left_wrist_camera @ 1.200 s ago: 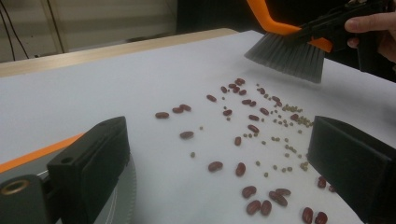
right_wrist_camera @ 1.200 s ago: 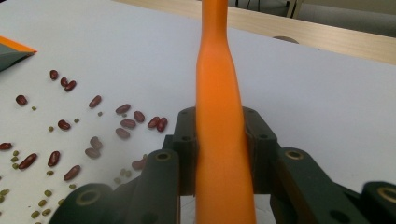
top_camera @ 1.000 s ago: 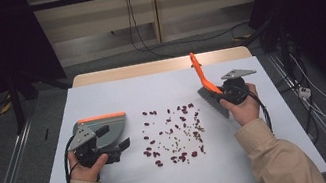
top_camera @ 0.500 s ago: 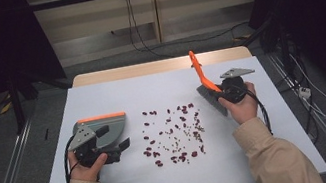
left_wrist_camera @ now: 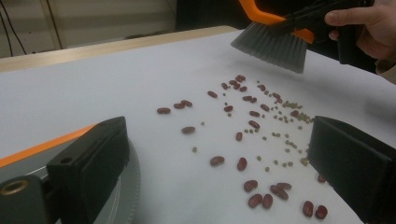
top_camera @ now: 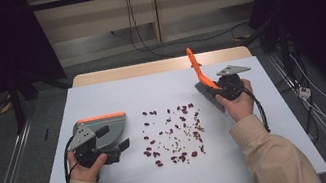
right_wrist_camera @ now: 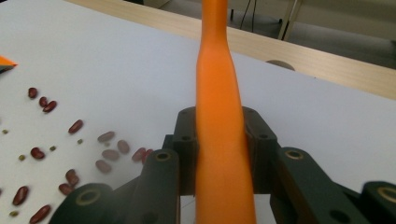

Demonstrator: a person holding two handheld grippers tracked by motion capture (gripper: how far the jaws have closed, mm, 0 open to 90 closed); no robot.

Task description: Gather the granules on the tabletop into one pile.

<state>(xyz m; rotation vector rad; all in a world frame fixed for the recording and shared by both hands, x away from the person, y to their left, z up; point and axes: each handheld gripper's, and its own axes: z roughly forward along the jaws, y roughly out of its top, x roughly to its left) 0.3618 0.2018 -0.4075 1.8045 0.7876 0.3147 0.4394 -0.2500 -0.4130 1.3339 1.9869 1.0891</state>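
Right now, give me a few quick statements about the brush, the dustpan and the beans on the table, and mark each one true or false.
1. The right gripper is shut on the brush by its orange handle. True.
2. The beans are already heaped inside the dustpan. False: they lie scattered on the white table, between dustpan and brush.
3. The dustpan sits by the left gripper, on the left side of the table. True.
4. The brush bristles rest in the middle of the beans. False: in the left gripper view the bristles sit beyond the far edge of the scatter.
5. Only red beans are on the table. False: small greenish ones lie among them.
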